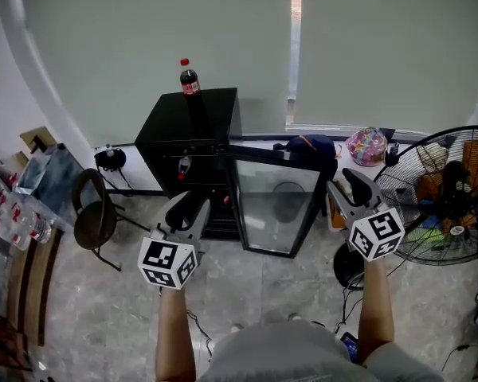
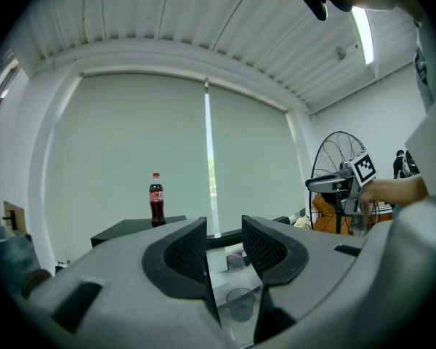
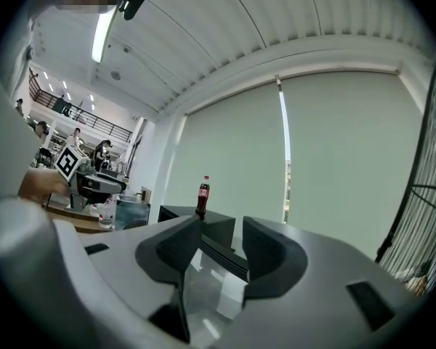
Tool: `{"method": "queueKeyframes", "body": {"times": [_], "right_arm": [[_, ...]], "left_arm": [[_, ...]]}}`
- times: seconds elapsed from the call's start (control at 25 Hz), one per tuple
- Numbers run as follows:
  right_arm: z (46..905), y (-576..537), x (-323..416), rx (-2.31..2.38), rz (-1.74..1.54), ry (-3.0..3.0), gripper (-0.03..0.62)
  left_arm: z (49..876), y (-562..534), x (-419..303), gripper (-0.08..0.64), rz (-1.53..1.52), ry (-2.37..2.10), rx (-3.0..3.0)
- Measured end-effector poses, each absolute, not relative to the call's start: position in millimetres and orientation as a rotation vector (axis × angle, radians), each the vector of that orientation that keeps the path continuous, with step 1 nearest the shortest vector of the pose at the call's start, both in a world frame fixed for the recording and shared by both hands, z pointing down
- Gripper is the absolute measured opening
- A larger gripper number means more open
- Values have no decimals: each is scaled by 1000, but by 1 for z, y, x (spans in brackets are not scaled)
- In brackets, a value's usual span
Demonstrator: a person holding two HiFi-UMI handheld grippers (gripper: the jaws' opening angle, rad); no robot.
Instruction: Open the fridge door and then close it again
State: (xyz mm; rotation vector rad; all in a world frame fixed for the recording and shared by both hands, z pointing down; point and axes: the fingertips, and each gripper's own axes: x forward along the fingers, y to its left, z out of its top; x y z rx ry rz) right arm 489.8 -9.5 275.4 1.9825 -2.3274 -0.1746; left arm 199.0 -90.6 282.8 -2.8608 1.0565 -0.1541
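Observation:
A small black fridge (image 1: 190, 130) stands against the blinds with its glass door (image 1: 272, 205) swung open toward me. A cola bottle (image 1: 190, 78) stands on its top. My left gripper (image 1: 193, 209) hangs in front of the fridge's open front, jaws apart with nothing between them. My right gripper (image 1: 352, 188) is held off the right edge of the door, also open and empty. In the left gripper view the bottle (image 2: 156, 200) and the fridge top (image 2: 131, 230) show past the fingers (image 2: 187, 251). The right gripper view shows the bottle (image 3: 202, 197) and the door's top edge (image 3: 221, 255).
A floor fan (image 1: 450, 197) stands at the right, close to my right arm. A round stool (image 1: 94, 217) and a table with bottles (image 1: 20, 221) are at the left. Bags (image 1: 368, 146) lie on the sill behind the door. Grey tile floor lies in front.

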Motion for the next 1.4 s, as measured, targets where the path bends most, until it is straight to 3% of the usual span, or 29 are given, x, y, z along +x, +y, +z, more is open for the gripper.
{"method": "queueKeyframes", "body": {"times": [0.76, 1.16, 1.4], "right_arm": [[334, -32, 521, 1941, 61, -2348, 244], [391, -58, 560, 1938, 249, -2309, 265], [427, -77, 576, 1906, 357, -2324, 318]], "left_arm": [[293, -72, 234, 169, -111, 961, -2881], [337, -69, 272, 153, -231, 921, -3003], [370, -83, 279, 146, -252, 1077, -3106]]}}
